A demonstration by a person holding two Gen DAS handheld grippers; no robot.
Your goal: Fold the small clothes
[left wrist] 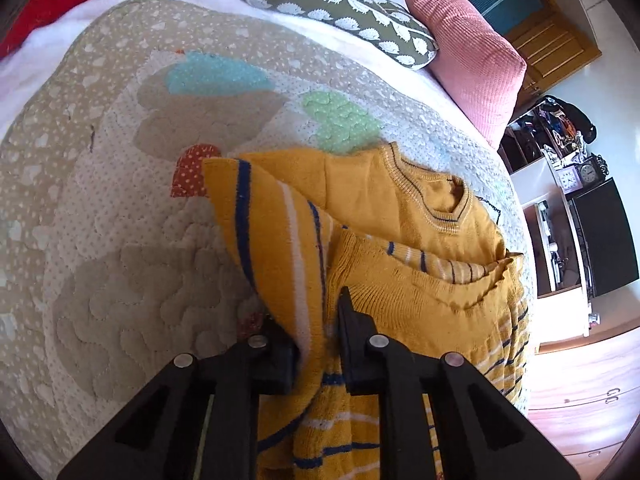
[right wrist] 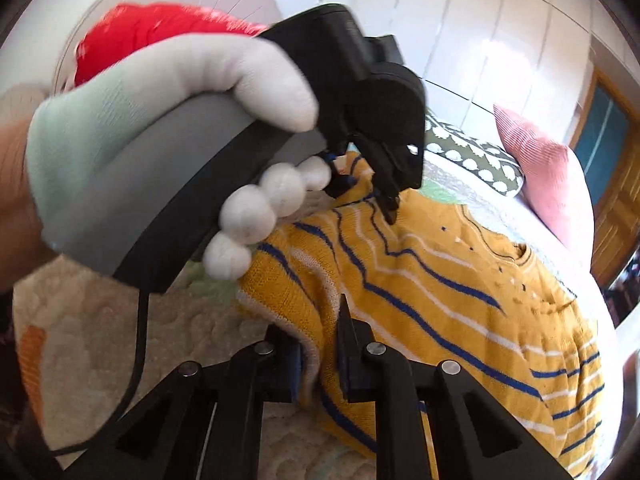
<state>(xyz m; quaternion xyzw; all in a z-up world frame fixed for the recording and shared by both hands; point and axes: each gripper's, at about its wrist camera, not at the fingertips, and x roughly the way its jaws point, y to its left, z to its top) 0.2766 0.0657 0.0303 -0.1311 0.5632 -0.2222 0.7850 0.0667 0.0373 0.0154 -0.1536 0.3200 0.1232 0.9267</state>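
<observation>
quilted bed cover (left wrist: 120, 240) | pink pillow (left wrist: 472, 60), hedgehog cushion (left wrist: 332, 4) behind | left gripper (left wrist: 316, 344), right gripper (right wrist: 320, 356) both clamped on yellow striped sweater (left wrist: 400, 208)

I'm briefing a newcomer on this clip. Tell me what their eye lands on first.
First, the mustard-yellow striped sweater lying across the quilted bedspread, with the left gripper and the right gripper each clamped on a fold of it. Next, in the right wrist view, the gloved left hand fills the upper left. A pink pillow sits behind.
</observation>
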